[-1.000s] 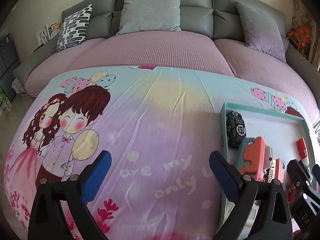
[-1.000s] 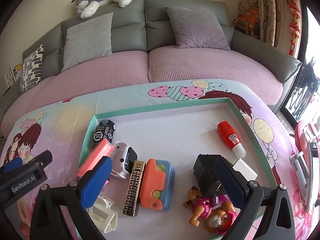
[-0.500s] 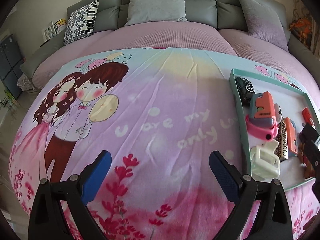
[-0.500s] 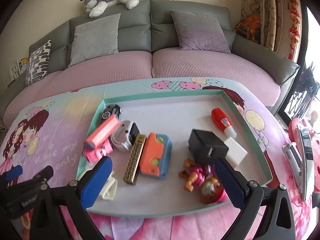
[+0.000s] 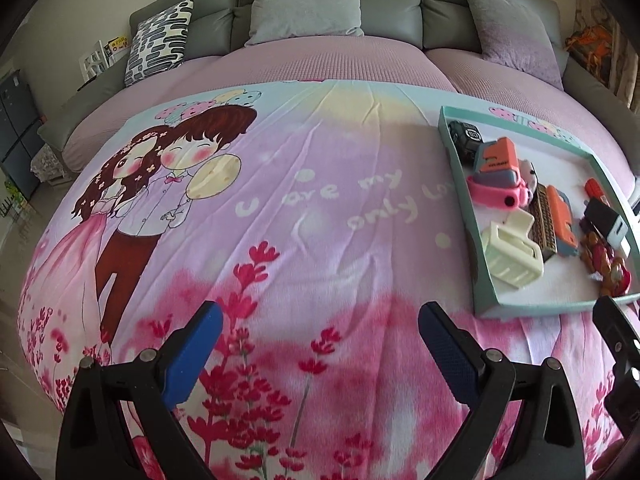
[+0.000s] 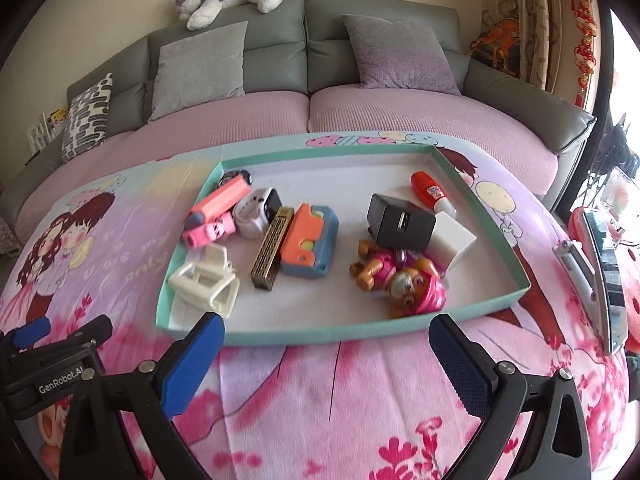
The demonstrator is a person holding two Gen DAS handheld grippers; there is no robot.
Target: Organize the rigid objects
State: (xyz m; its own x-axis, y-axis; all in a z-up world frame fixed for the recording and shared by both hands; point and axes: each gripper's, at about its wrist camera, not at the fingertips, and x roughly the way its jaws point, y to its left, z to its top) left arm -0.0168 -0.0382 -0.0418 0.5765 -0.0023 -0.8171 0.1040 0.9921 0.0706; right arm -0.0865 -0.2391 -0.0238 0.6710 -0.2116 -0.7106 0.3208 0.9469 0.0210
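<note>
Toys and gadgets sit gathered inside the tray (image 6: 320, 334) on the cloth-covered desk (image 5: 320, 240), evidently collected there as one group. Left tongs (image 5: 320, 344) and right tongs (image 6: 326, 354) both hang apart, empty, near the tray's near edge.

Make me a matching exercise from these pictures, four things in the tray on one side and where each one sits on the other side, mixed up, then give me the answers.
Things:
1. white plastic holder
2. red glue bottle
3. pup figure
4. toy car

Places in the tray:
A. far left corner
B. near left corner
C. by the right wall, toward the far end
D. near the front wall, right of middle, in front of the black charger

Pairs: 1-B, 2-C, 3-D, 4-A
</note>
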